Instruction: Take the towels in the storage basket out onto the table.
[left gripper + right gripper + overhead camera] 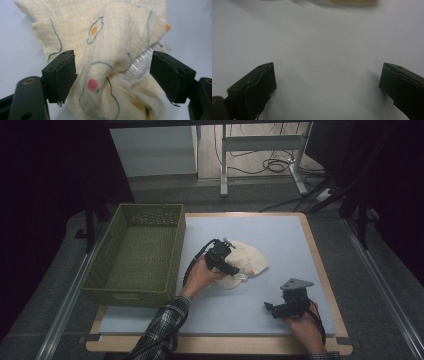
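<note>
A crumpled cream cloth printed with blue outlines and orange and pink dots lies near the middle of the pale blue mat. My left gripper sits low over the cloth's left part. In the left gripper view the cloth bulges up between the two black jaws of that gripper, which stand wide apart and open; a white care label pokes out near the right jaw. My right gripper rests at the mat's front right, open, over bare mat.
An olive woven basket stands along the mat's left side, its inside bare. The mat lies on a wooden board. Beyond the table are a desk frame and cables on the floor.
</note>
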Demonstrator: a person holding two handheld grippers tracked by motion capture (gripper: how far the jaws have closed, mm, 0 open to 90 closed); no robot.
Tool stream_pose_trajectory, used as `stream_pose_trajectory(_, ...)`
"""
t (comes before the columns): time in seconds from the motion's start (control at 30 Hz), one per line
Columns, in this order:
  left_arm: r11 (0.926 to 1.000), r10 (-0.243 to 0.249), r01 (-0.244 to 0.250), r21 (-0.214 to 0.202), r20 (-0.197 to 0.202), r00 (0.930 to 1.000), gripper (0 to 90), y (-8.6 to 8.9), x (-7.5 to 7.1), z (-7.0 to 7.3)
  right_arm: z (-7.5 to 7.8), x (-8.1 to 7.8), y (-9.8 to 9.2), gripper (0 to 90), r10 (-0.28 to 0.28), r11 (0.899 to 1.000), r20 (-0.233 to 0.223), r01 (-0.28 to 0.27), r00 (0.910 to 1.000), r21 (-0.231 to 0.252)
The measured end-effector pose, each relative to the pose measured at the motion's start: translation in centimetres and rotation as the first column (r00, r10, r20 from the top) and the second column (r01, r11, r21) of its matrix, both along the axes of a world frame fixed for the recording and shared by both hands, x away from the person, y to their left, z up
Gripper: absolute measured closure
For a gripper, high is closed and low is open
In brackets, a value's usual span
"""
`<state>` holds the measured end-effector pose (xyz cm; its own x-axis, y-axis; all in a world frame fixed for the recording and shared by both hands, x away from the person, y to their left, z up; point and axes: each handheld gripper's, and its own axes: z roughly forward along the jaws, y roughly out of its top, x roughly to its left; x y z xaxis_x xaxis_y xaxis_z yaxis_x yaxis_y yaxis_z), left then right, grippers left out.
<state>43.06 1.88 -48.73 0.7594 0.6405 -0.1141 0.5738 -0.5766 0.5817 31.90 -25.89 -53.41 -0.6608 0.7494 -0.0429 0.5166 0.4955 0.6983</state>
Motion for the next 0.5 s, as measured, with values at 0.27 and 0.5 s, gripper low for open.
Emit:
stream_pose_trajectory(0.27, 1.0, 0.005, -0.005, -0.007, 0.023, 0.9997, 28.4, 1.7, -2.3, 1.6, 0.0, 0.0, 0.0, 0.8, -0.001, 1.0, 0.0, 0.001, 1.0, 0.0)
stream_pose_trajectory(0.5, 0.9995, -0.011, 0.012, -0.028, 0.047, 0.9988, 34.4, 2.7, -4.6, 1.5, 0.0, 0.0, 0.0, 0.9, 0.001, 1.0, 0.001, -0.001, 1.0, -0.002)
